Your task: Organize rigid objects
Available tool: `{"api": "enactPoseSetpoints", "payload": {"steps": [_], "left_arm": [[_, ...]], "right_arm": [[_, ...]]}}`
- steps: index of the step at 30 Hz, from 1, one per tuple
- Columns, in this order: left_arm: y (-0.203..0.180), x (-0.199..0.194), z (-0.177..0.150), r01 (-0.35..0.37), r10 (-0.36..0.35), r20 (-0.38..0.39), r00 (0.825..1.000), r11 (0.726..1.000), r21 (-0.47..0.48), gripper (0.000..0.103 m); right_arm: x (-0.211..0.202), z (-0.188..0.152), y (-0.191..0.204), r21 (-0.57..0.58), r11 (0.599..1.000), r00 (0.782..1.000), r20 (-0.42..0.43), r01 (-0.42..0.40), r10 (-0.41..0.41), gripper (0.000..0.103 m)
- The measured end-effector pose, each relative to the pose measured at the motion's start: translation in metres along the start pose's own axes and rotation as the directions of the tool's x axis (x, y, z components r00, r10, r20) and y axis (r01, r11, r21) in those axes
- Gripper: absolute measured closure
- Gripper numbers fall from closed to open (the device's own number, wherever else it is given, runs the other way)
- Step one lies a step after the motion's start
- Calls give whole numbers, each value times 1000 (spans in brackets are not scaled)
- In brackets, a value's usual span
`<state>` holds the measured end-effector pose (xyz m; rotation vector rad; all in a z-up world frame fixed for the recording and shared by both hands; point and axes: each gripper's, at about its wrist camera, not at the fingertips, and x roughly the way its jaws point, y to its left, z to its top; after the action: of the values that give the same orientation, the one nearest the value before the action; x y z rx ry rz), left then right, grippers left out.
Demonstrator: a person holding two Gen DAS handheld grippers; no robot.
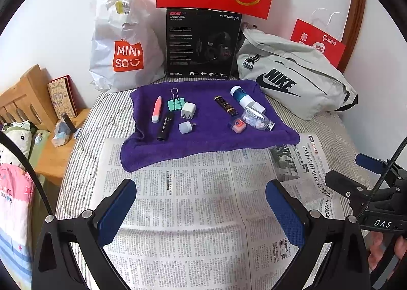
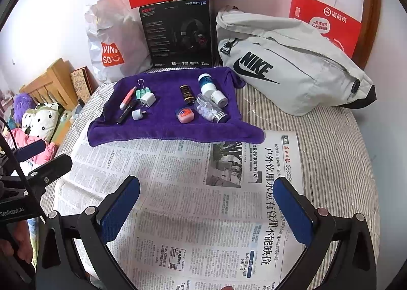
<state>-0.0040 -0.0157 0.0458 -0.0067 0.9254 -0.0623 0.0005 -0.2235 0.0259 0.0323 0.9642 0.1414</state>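
A purple towel (image 1: 203,142) (image 2: 157,130) lies on the bed with small objects in two groups. On its left: a pink pen-like stick (image 1: 156,109), a green binder clip (image 1: 175,104), a white charger (image 1: 188,110), a black tube (image 1: 164,126) and a small white plug (image 1: 185,127). On its right: a dark gold-printed tube (image 1: 226,106), a blue-white bottle (image 1: 240,96), a clear pill bottle (image 1: 258,118) and a pink tin (image 1: 238,124). My left gripper (image 1: 201,193) and right gripper (image 2: 208,188) are open and empty over the newspaper (image 1: 193,213), short of the towel.
Against the wall stand a Miniso bag (image 1: 124,46), a black headset box (image 1: 202,43), a grey Nike bag (image 1: 292,79) and red paper bags (image 1: 318,41). A wooden bedside table (image 1: 61,142) is at the left. The bedsheet is striped.
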Motion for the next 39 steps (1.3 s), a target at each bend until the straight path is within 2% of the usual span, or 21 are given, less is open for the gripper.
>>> {"api": "enactPoseSetpoints", "payload": {"steps": [39], "left_arm": [[0, -1, -3, 1, -1, -6, 1000, 1000, -2, 0]], "right_arm": [[-7, -4, -5, 6, 1000, 1000, 5, 11, -11, 0]]}}
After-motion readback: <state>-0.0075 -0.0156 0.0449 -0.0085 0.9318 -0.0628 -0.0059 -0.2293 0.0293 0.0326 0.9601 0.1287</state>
